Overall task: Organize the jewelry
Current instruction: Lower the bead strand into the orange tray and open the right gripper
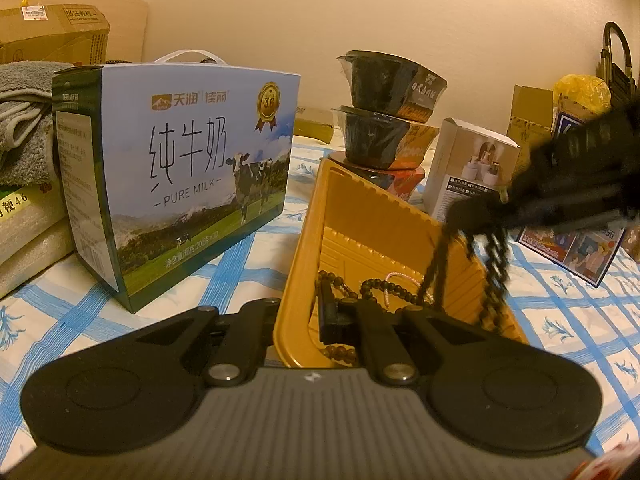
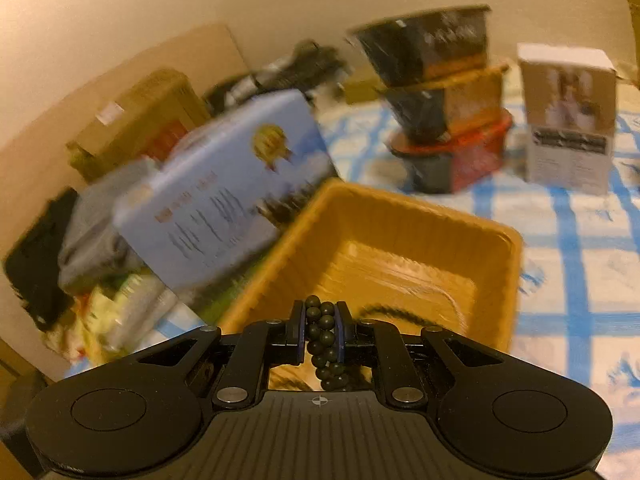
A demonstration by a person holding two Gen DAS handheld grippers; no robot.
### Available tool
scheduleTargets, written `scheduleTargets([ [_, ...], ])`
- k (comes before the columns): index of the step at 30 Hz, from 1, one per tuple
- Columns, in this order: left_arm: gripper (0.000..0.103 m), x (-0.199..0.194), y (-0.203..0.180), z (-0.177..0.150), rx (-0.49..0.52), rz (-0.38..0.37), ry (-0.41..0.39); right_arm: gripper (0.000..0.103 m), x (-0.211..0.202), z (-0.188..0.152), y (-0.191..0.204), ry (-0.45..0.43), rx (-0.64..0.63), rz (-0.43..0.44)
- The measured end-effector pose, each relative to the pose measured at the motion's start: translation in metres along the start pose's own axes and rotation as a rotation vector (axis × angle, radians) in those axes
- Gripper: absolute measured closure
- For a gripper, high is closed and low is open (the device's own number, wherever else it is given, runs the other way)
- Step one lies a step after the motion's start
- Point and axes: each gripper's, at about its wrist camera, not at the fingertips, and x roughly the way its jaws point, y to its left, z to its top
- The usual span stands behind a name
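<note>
Left gripper low at near rim of yellow tray, jaws straddling tray wall, clamped on it. Right gripper above tray, jaws narrow, pinching dark bead strand; loops hang over tray. More beads lie inside. Milk carton just left; blue-checked cloth open to the right.

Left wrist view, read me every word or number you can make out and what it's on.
"天润 佳丽", "纯牛奶", "PURE MILK", "36": milk carton.
"46": bag at the left edge.
Print on the stacked bowls, white box and cardboard box: too small or blurred to read.
</note>
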Motion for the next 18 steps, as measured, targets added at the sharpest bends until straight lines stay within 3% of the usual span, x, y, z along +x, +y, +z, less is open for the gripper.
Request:
scheduleTargets([
  [4, 0.097, 0.000, 0.000, -0.001, 0.003, 0.003, 0.002, 0.089, -0.010, 0.007, 0.004, -0.116, 0.016, 0.068],
  [6, 0.097, 0.000, 0.001, -0.001, 0.002, 0.002, 0.003, 0.089, -0.010, 0.009, 0.003, -0.139, 0.020, 0.050],
  [14, 0.097, 0.001, 0.002, -0.001, -0.003, 0.003, 0.007, 0.087, 0.022, -0.034, -0.005, 0.089, -0.078, -0.101],
  [18, 0.097, 0.001, 0.003, -0.002, -0.003, 0.005, 0.011, 0.045, 0.019, -0.051, -0.009, 0.111, -0.097, -0.134],
])
